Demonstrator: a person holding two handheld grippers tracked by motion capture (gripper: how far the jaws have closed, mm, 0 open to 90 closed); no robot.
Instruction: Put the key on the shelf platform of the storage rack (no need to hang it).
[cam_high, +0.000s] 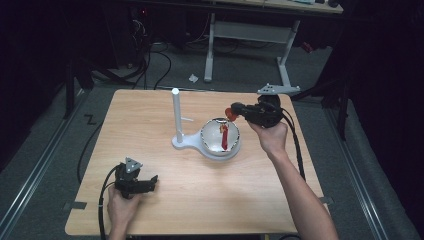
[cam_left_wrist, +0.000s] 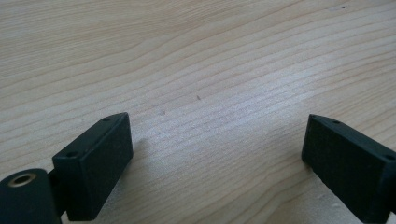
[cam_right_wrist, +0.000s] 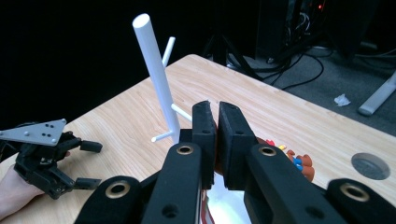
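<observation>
My right gripper (cam_high: 235, 110) hovers over the far rim of a shiny bowl (cam_high: 206, 131) and is shut on a small orange toy (cam_high: 230, 113). In the right gripper view the jaws (cam_right_wrist: 213, 109) stand almost together, and the orange toy (cam_right_wrist: 304, 164), with red, yellow and blue bits, shows behind them. A red item (cam_high: 225, 136) lies in the bowl. Left of the bowl stands a white peg stand (cam_high: 176, 115). My left gripper (cam_high: 150, 182) rests open near the table's front left, with bare wood between its jaws (cam_left_wrist: 217, 121).
The white stand (cam_right_wrist: 156, 74) has short side pegs and shares a white base (cam_high: 181, 142) with the bowl. The wooden table (cam_high: 150, 115) has a round grommet hole (cam_right_wrist: 370, 165). Beyond the table's far edge are a white desk frame (cam_high: 250, 32) and floor cables.
</observation>
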